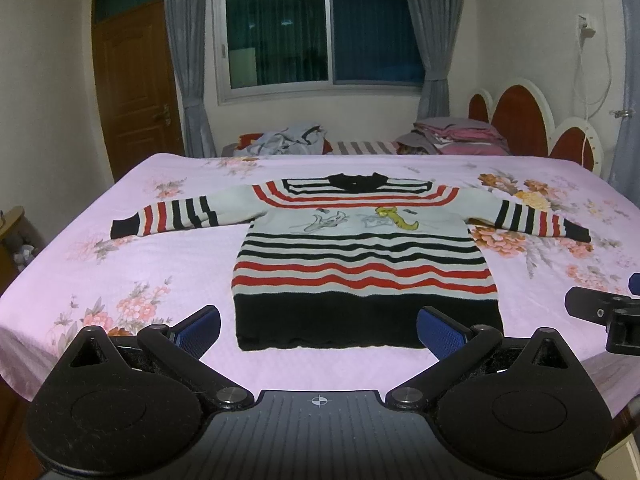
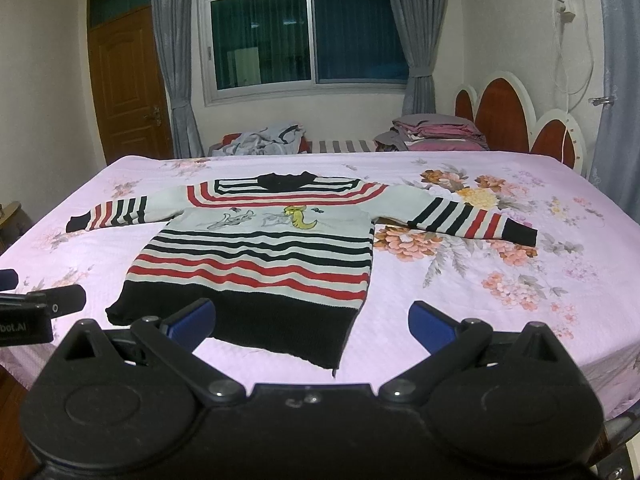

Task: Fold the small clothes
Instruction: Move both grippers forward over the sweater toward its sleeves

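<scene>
I see the bed (image 1: pixel 168 248) filling both views, covered by a pink floral sheet. Behind it stand a window (image 1: pixel 320 32) with grey curtains, a brown door (image 1: pixel 132 88) at left and a red-and-white headboard (image 1: pixel 520 116) at right.

At the far side of the bed lie 2 piles: a loose heap of clothes (image 1: pixel 284 140) and a stack of folded bedding (image 1: pixel 460 136).

The sweater (image 1: pixel 360 248) lies flat on the sheet, front up, near the middle of the bed. Collar points to the window, black hem toward me. Both sleeves are spread out sideways. Stripes are red, black and white, with a cartoon print across the chest.

The left gripper (image 1: pixel 319 330) hovers just short of the hem, jaws spread wide, nothing between the blue pads (image 1: pixel 200 330). It touches neither cloth nor sheet as far as I can see.

The right gripper (image 2: pixel 312 326) hovers off the hem's right corner, jaws likewise wide apart and empty. In its view the hem edge looks slightly rumpled at the left end.

Each gripper shows at the edge of the other's view.
</scene>
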`<state>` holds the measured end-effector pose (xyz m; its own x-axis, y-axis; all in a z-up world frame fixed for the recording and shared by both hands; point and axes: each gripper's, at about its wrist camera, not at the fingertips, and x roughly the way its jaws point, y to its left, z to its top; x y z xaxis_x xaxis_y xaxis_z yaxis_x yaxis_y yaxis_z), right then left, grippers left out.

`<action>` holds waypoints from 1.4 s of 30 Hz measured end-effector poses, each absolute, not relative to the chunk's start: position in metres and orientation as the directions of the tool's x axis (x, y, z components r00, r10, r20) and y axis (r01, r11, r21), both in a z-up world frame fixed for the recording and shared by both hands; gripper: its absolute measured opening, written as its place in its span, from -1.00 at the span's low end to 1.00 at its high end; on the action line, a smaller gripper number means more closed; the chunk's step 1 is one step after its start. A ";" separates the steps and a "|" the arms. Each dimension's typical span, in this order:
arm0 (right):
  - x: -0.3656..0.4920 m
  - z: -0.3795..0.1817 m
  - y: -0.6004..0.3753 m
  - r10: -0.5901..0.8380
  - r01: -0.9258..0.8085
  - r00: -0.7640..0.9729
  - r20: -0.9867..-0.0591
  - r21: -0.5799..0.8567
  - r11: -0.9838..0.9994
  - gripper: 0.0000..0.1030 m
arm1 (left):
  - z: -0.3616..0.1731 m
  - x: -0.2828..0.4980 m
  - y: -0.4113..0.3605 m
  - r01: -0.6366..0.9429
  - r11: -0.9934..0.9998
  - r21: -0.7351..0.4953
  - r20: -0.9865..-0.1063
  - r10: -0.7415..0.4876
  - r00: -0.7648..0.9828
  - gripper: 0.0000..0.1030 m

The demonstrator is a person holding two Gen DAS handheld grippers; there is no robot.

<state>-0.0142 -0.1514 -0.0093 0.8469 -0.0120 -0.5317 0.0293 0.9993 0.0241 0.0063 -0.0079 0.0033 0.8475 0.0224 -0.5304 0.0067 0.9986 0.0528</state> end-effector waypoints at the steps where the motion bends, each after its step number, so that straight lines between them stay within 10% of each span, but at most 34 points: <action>1: -0.014 -0.010 -0.152 -0.012 0.030 0.847 -0.531 0.025 0.999 0.99 | 0.003 0.006 -0.008 0.006 0.999 0.053 -0.530 0.023 0.847 1.00; 42: 0.139 -0.029 -0.191 -0.166 0.245 0.805 -0.570 0.064 0.967 0.99 | -0.013 0.198 -0.021 0.159 0.986 0.054 -0.546 -0.104 0.831 1.00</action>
<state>0.1387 -0.1915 -0.0288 0.8046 -0.1663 -0.5701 0.2449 0.9675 0.0635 0.1984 -0.0209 -0.0133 0.8315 -0.1036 -0.5458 0.1586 0.9859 0.0544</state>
